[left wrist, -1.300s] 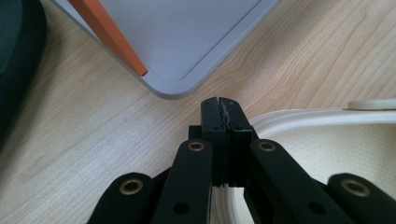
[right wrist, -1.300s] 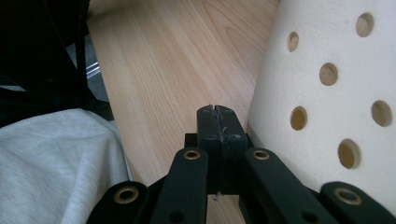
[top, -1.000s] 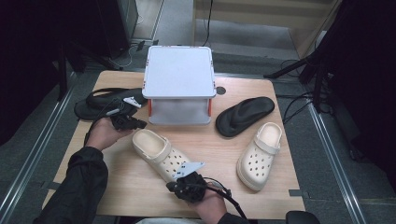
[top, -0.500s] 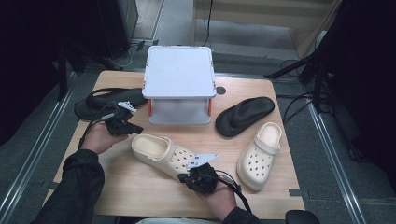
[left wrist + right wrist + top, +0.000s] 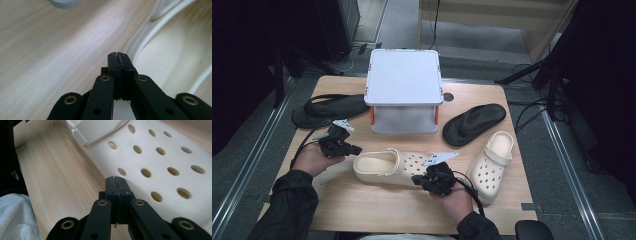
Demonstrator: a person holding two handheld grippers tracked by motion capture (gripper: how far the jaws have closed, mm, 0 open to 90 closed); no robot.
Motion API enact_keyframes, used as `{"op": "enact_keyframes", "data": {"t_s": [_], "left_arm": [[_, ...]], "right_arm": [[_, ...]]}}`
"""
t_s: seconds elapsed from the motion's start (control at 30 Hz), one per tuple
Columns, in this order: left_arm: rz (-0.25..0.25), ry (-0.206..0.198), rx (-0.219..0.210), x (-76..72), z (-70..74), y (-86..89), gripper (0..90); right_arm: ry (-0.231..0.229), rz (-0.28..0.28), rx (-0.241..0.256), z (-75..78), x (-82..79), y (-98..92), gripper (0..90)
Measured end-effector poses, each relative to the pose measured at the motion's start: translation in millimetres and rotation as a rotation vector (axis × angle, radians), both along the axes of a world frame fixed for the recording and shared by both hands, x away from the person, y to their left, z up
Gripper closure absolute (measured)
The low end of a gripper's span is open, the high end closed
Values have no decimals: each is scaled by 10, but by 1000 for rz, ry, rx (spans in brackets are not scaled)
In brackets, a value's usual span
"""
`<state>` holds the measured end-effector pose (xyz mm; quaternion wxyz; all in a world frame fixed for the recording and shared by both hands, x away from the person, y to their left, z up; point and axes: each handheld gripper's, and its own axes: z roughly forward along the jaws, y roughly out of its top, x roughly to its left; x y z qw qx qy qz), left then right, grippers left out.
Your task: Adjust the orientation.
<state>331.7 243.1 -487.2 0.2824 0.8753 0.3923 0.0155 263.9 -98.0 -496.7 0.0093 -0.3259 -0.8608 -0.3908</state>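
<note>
At inspection the cream perforated foam clog lay on its side near the middle of the light wooden table, heel opening toward nine o'clock and perforated toe toward three o'clock. The left gripper stood at the clog's nine o'clock, its tip at the heel rim; in the left gripper view its jaws were pressed fully together with nothing between them, the tip resting at or just beside the raised rim of the clog's opening. The right gripper stood at the toe's lower edge, at about five o'clock of the shoe; in the right gripper view its jaws were likewise closed flat on each other, empty, with the tip against or just short of the holed upper; contact could not be confirmed. A second cream perforated foam clog lay sole-down at three o'clock, apart from the first. A black rubber flip-flop sandal lay at about one o'clock, another black rubber flip-flop sandal at ten o'clock, and a white lidded plastic box at twelve o'clock. In my judgement the clog would be light, springy and moderately grippy, not fragile, and liable to slide or roll under a push. The soundest holds would be the thin heel rim, the strap, or the wall at the opening, since the broad toe looked too thick for the jaws.
</note>
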Motion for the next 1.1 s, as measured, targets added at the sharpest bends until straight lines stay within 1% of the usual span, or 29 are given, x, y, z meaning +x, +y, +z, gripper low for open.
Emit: {"op": "enact_keyframes", "data": {"t_s": [0.03, 0.07, 0.1, 0.17, 0.2, 0.23, 0.27, 0.3, 0.33, 0.37, 0.4, 0.43, 0.47, 0.5, 0.53, 0.57, 0.6, 0.73, 0.77, 0.83, 0.9, 0.93, 0.97, 1.1], "left_arm": [[-3, 0, -1, -32, -2, 1, 900], [-3, 0, -1, -32, -2, 1, 900], [-7, 7, -5, -73, -4, 2, 900], [-13, 17, -15, -127, -10, 4, 900], [-11, 25, -26, -161, -17, 4, 900], [-3, 52, -53, -223, -32, 9, 900], [-6, 60, -62, -258, -38, 8, 900], [-8, 62, -66, -296, -40, 1, 900], [-8, 62, -66, -296, -40, 1, 900], [-21, 61, -59, -365, -38, -14, 900], [-21, 61, -59, -365, -38, -14, 900], [-30, 63, -57, -430, -39, -37, 900], [-30, 63, -57, -430, -39, -37, 900], [-30, 68, -65, -463, -42, -50, 900], [-37, 75, -68, -490, -46, -59, 900], [-41, 78, -75, -521, -52, -72, 900], [-50, 85, -79, -585, -56, -98, 900], [-63, 87, -97, -716, -71, -173, 900], [-74, 87, -95, -739, -74, -188, 900], [-79, 92, -99, -764, -76, -210, 900], [-95, 97, -111, -803, -86, -261, 900], [-105, 95, -109, -820, -87, -287, 900], [-124, 91, -105, -846, -86, -335, 900], [-137, 96, -109, -878, -87, -398, 900]], "right_arm": [[-1, -3, 0, 4, 18, -7, 900], [-1, -3, 0, 4, 18, -7, 900], [-2, -4, -2, 13, 58, -18, 900], [-4, -7, -3, 18, 70, -22, 900], [-8, -9, -3, 26, 106, -30, 900], [-11, -12, -3, 28, 122, -34, 900], [-6, -15, -1, 31, 137, -37, 900], [5, -14, 6, 28, 157, -42, 900], [5, -14, 6, 28, 157, -42, 900], [15, -23, 14, 26, 191, -52, 900], [15, -23, 14, 26, 191, -52, 900], [8, -30, 9, 28, 213, -55, 900], [8, -30, 9, 28, 213, -55, 900], [-2, -31, 4, 30, 229, -54, 900], [-3, -36, 2, 32, 242, -51, 900], [-5, -34, 3, 30, 263, -46, 900], [-11, -32, 1, 29, 292, -24, 900], [-29, -19, -23, 35, 341, 48, 900], [-29, -17, -26, 37, 357, 66, 900], [-33, -11, -27, 36, 375, 80, 900], [-36, -8, -30, 35, 398, 109, 900], [-37, -6, -30, 33, 405, 123, 900], [-35, -5, -32, 33, 405, 132, 900], [-35, 3, -34, 31, 404, 161, 900]]}}
